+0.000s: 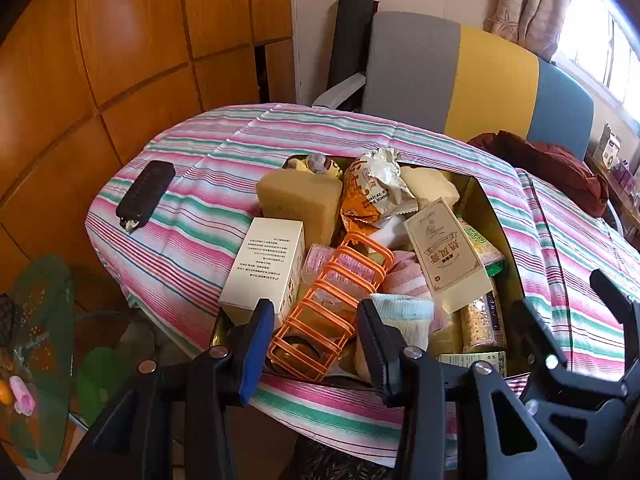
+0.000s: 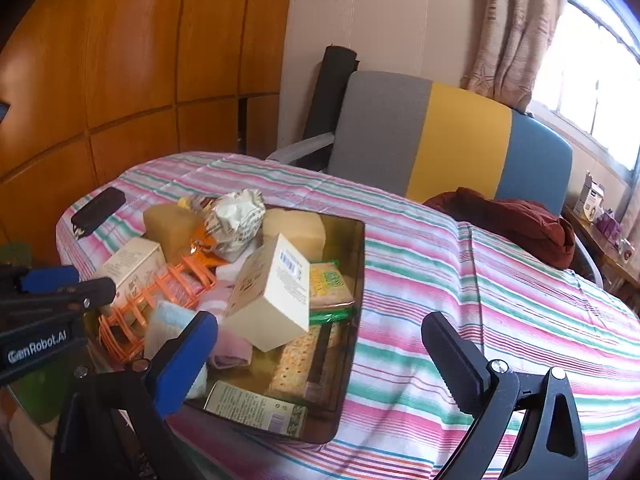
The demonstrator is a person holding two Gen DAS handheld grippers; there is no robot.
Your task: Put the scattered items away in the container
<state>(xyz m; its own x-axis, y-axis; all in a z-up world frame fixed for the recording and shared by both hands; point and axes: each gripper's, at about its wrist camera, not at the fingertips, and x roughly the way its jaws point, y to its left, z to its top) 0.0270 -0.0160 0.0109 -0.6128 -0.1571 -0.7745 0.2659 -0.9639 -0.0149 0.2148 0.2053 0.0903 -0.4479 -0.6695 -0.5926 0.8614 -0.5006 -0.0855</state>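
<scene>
My left gripper [image 1: 316, 336] hangs with its fingers spread and empty at the bottom of the left wrist frame, over the near end of the orange plastic rack [image 1: 326, 306]. My right gripper [image 2: 320, 356] is also spread wide, holding nothing, low in its frame above the container [image 2: 358, 280]. That gold tin sits mid-frame on the striped tablecloth [image 2: 480, 280], heaped with sponges, boxes, cracker packs and socks. One dark wrapped bar [image 1: 146, 194] lies apart on the cloth at left centre.
</scene>
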